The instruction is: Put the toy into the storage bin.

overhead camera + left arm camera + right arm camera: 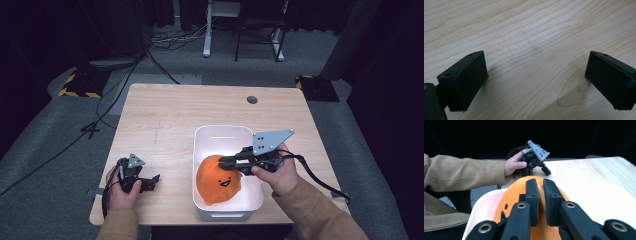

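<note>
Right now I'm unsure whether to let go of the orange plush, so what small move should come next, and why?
Probably lower it a little further, then open. The right gripper is shut on a fold of the orange plush, which sits inside the white bin. Whether the plush already rests on the bin's floor cannot be told. The left gripper waits open over the table.

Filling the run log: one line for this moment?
left claw: open, over table | right claw: shut on orange plush | plush: in white bin
</note>
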A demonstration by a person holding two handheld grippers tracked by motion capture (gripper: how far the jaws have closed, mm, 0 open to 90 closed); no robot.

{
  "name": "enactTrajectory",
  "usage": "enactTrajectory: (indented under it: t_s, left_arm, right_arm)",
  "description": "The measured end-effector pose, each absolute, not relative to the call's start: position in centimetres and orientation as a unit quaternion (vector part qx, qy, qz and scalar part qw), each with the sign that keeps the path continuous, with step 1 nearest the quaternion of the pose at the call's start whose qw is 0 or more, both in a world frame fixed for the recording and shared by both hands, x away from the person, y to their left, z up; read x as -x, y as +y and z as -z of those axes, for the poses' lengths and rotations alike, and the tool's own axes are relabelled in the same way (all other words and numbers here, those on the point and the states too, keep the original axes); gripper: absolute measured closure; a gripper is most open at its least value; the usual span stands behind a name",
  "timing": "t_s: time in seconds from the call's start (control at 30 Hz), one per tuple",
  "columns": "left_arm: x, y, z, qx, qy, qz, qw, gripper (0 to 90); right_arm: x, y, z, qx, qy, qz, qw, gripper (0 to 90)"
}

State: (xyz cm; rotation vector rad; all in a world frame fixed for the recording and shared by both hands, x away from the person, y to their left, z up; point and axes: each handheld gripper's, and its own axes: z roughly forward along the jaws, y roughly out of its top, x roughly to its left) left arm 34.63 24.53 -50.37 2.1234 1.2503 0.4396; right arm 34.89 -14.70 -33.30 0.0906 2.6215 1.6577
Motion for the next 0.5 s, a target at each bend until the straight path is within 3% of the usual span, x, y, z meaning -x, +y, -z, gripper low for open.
enactTrajectory:
  t_s: [0.5]
  left_arm:
    - [-34.6,24.5,50.4,-0.806,0.474,-0.167,0.314,4.5]
  right_arm:
    - [-33.6,-13.9,35.4,-0.017,0.869,-0.494,-0.009,82.7]
